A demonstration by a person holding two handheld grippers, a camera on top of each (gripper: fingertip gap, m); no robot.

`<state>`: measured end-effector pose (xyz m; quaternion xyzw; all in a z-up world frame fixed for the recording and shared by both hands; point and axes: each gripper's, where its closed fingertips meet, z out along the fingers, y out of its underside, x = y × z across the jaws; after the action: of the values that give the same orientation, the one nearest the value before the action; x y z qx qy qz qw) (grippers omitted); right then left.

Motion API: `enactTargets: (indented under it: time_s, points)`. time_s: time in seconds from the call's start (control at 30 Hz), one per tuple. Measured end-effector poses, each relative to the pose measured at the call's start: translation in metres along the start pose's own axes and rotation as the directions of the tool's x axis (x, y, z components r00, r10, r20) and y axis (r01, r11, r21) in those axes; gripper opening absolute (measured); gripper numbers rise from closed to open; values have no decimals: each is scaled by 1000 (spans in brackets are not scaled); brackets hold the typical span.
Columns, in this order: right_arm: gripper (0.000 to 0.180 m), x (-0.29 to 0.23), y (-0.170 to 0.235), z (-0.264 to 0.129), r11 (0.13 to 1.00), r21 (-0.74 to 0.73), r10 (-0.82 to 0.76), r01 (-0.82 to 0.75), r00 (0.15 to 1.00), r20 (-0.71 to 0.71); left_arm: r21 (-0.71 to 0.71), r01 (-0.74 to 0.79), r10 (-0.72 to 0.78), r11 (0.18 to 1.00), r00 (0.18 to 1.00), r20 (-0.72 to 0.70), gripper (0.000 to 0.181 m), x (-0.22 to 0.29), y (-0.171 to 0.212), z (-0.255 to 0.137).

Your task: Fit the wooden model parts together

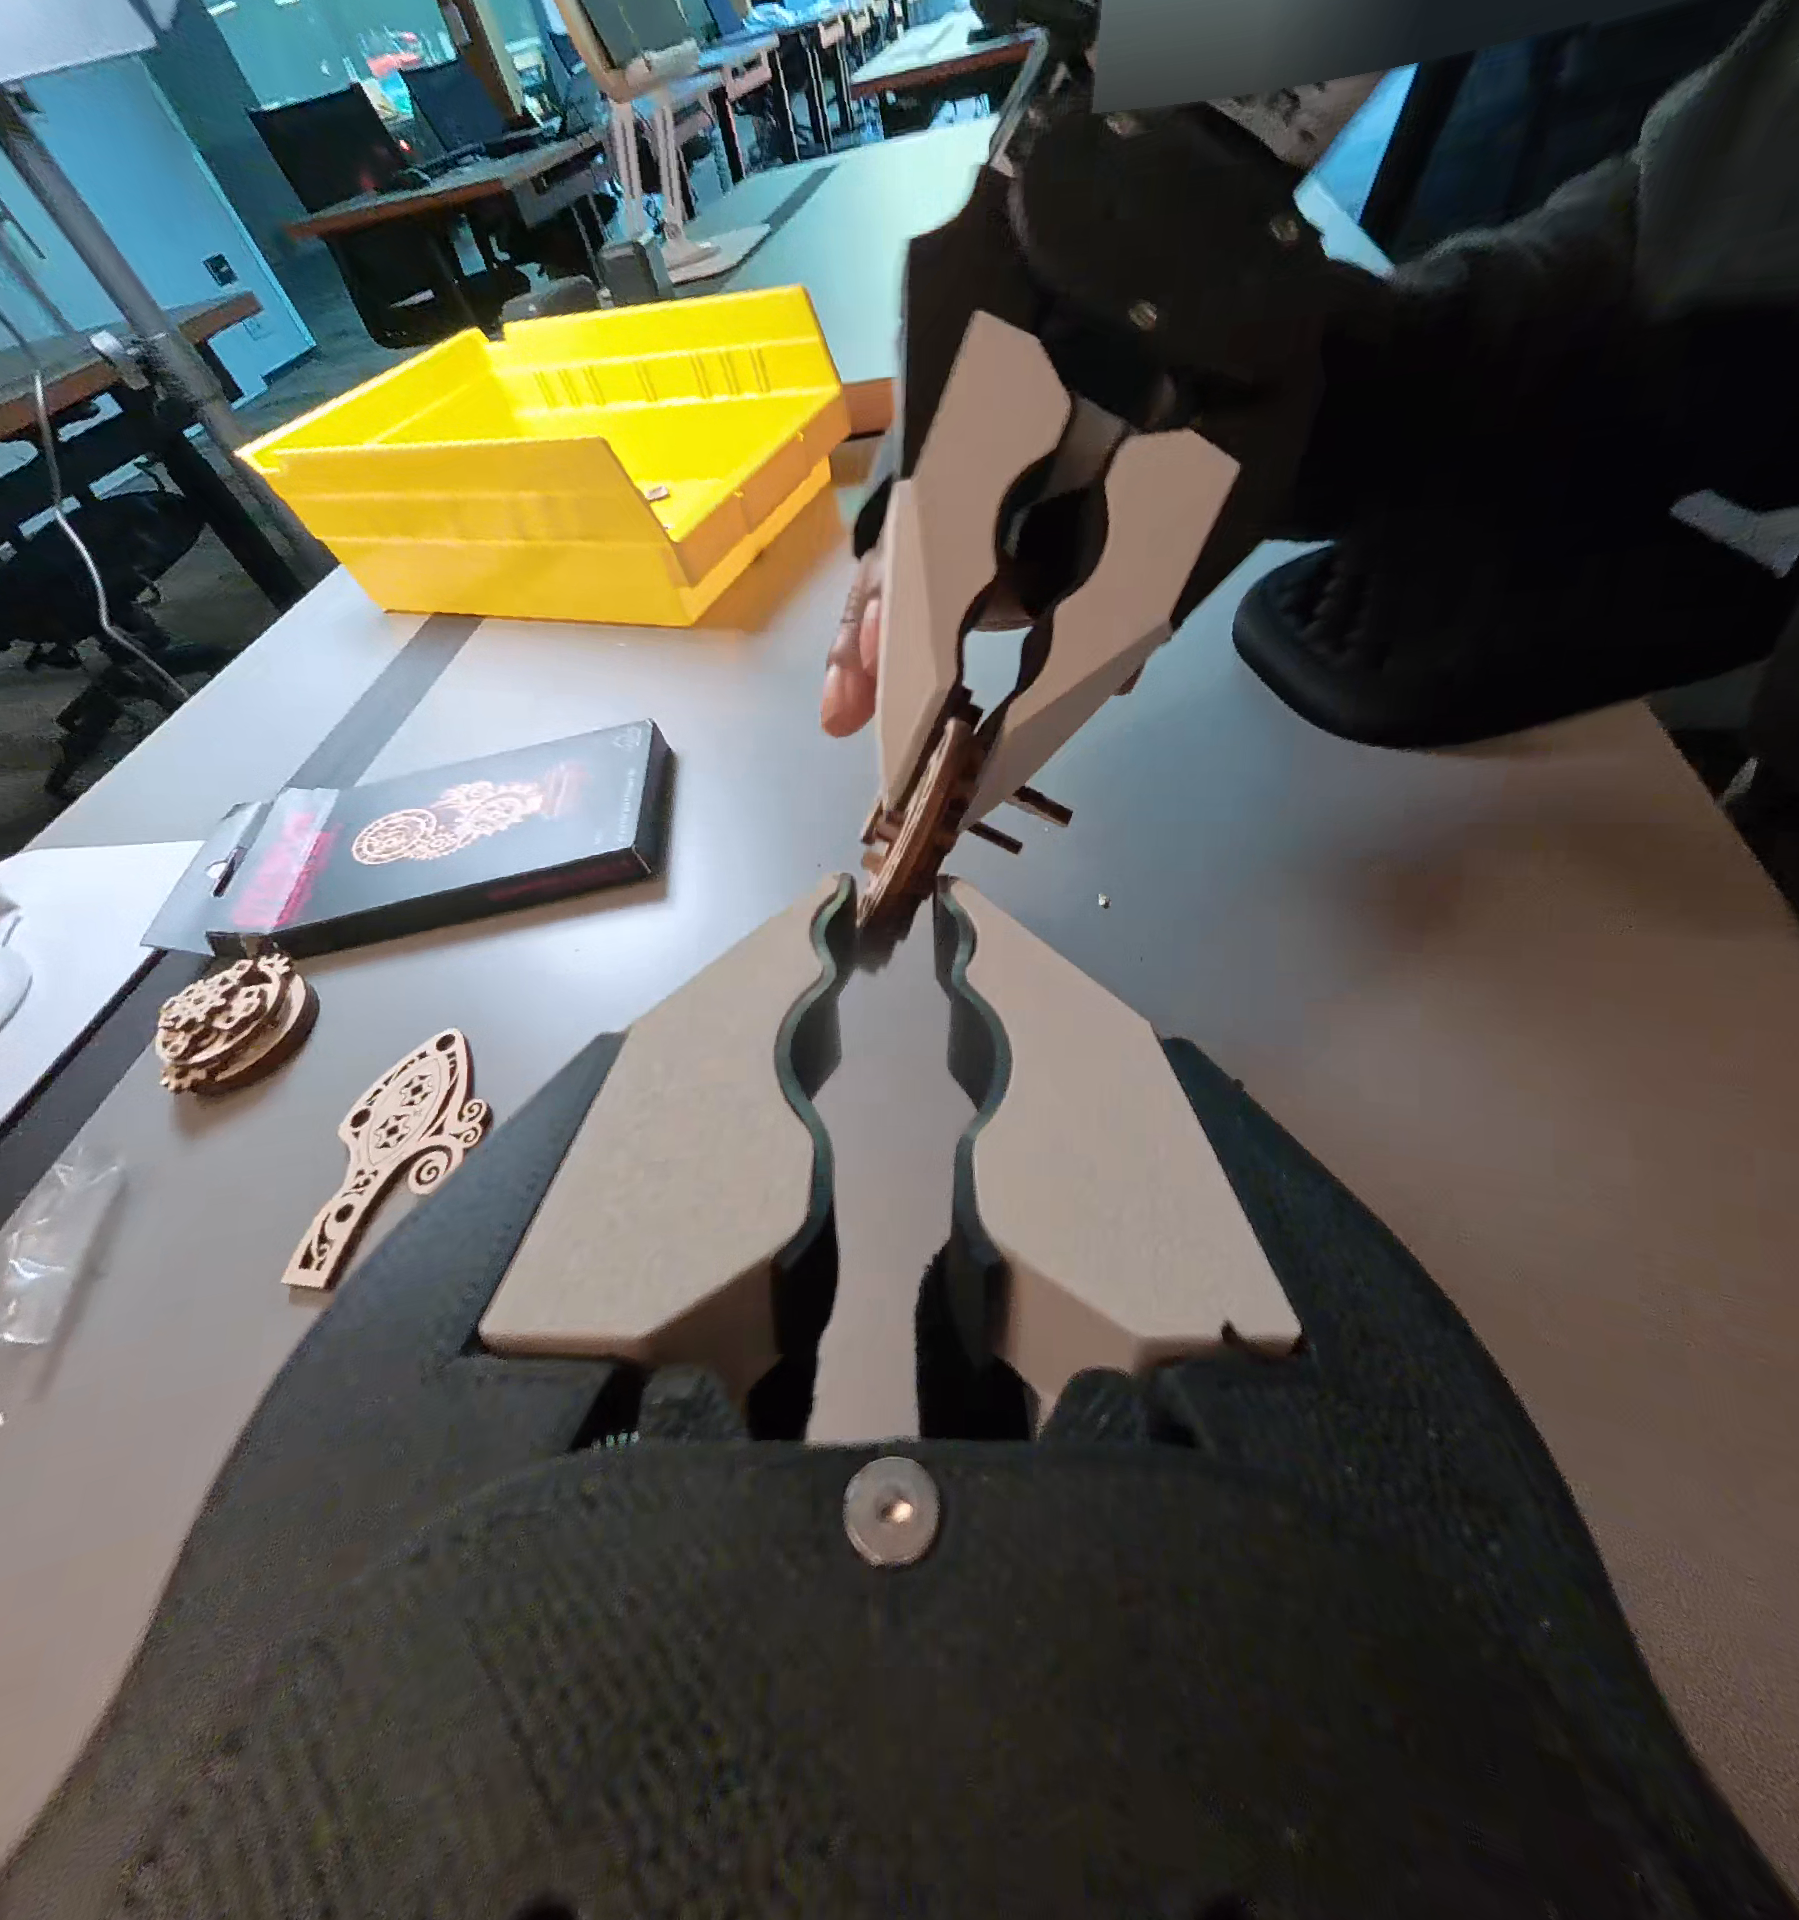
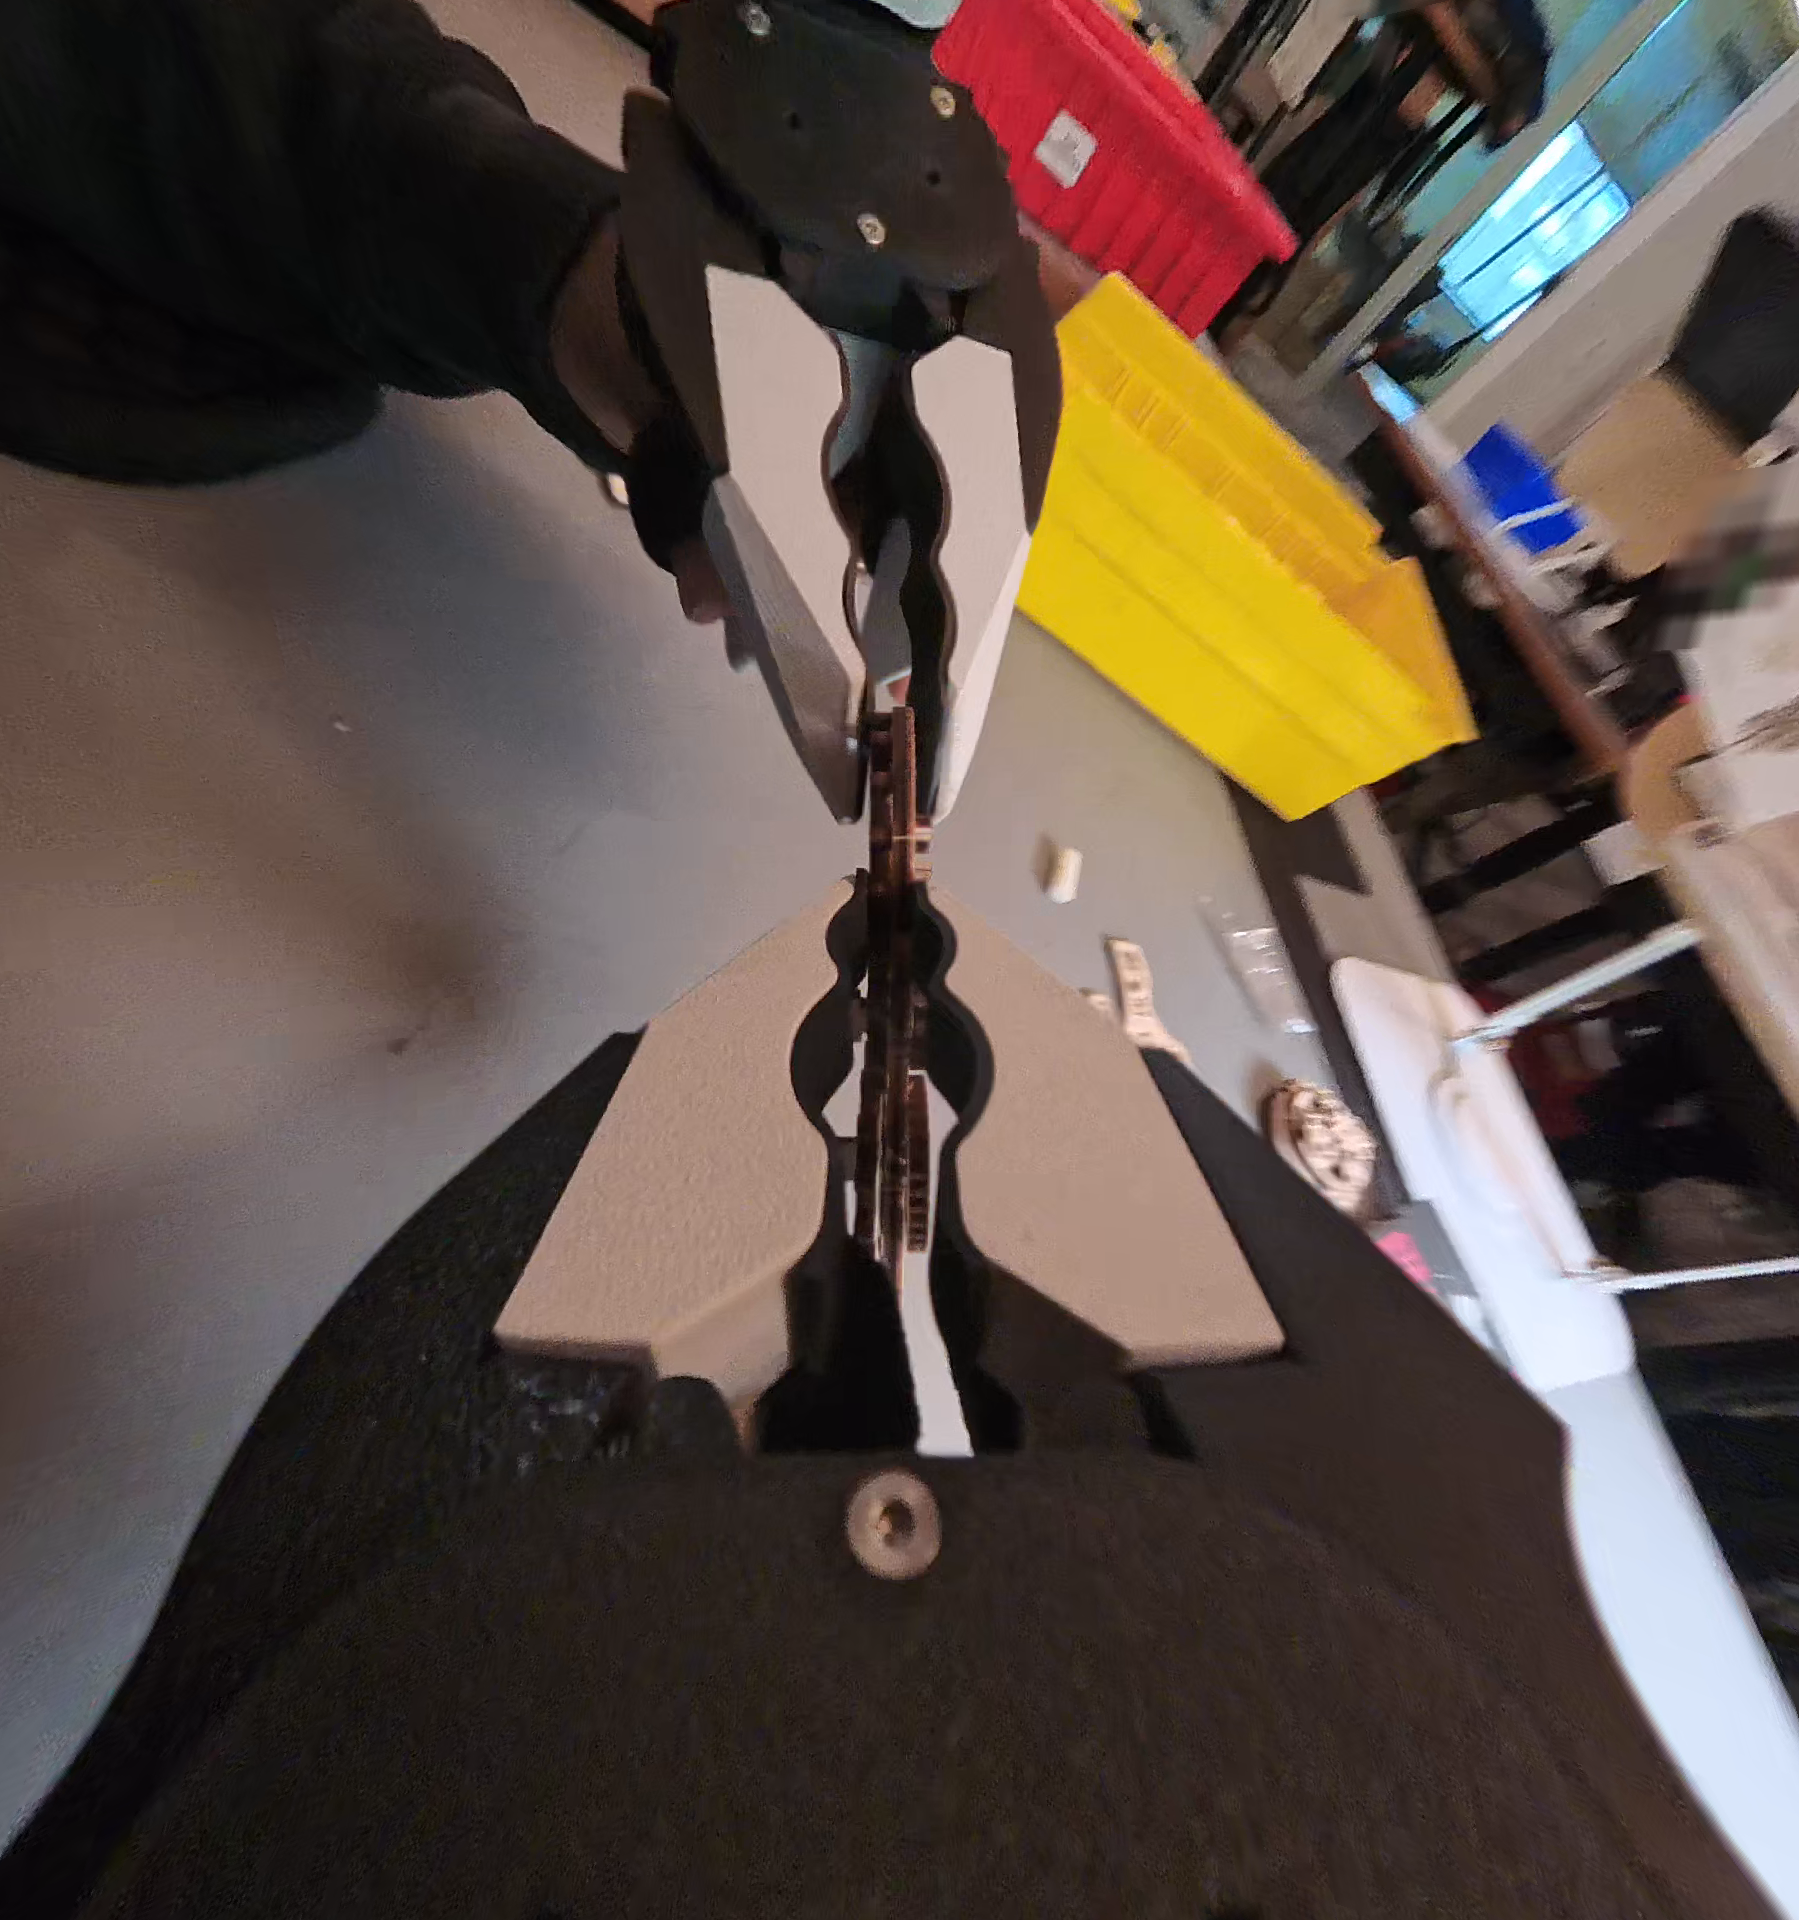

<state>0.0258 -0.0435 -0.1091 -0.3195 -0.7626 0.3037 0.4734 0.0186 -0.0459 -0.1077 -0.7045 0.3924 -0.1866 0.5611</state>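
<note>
A small round wooden gear assembly (image 1: 910, 842) with short pegs is held upright above the grey table (image 1: 1342, 987), between the two grippers. My right gripper (image 1: 936, 800) comes down from the upper right and is shut on its upper part. My left gripper (image 1: 900, 899) reaches from below, and its tips close on the assembly's lower edge. In the right wrist view the assembly (image 2: 895, 1039) is seen edge-on as stacked layers. It runs deep between my right gripper's (image 2: 895, 888) fingers, and the left gripper (image 2: 893, 805) pinches its far end.
A yellow bin (image 1: 562, 468) stands at the back of the table. A black box (image 1: 438, 831), a second round wooden gear piece (image 1: 235, 1023), a flat mirror-shaped wooden piece (image 1: 391, 1143) and a clear bag (image 1: 33, 1247) lie to the left. A red bin (image 2: 1113, 156) is behind the yellow bin (image 2: 1238, 582). My left and right fingertips are right by each other. Left tips and right tips are each some 20 cm from the flat mirror-shaped wooden piece (image 1: 391, 1143).
</note>
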Motion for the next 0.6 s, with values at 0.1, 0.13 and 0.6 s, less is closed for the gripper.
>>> enactTargets:
  time_s: [0.1, 0.13, 0.6]
  points:
    - [4, 2, 2, -3, 992, -17, -130, 129, 988, -81, 12, 33, -33, 999, 999, -7, 15, -4, 1, -6]
    - [5, 1, 2, -4, 988, -15, -155, 155, 982, -103, 14, 27, -27, 1000, 1000, -11, 15, -4, 0, -7]
    - [4, 15, 11, -4, 817, -195, -573, 543, 725, -381, 55, 907, -802, 418, 397, -446, 28, -26, 4, -9]
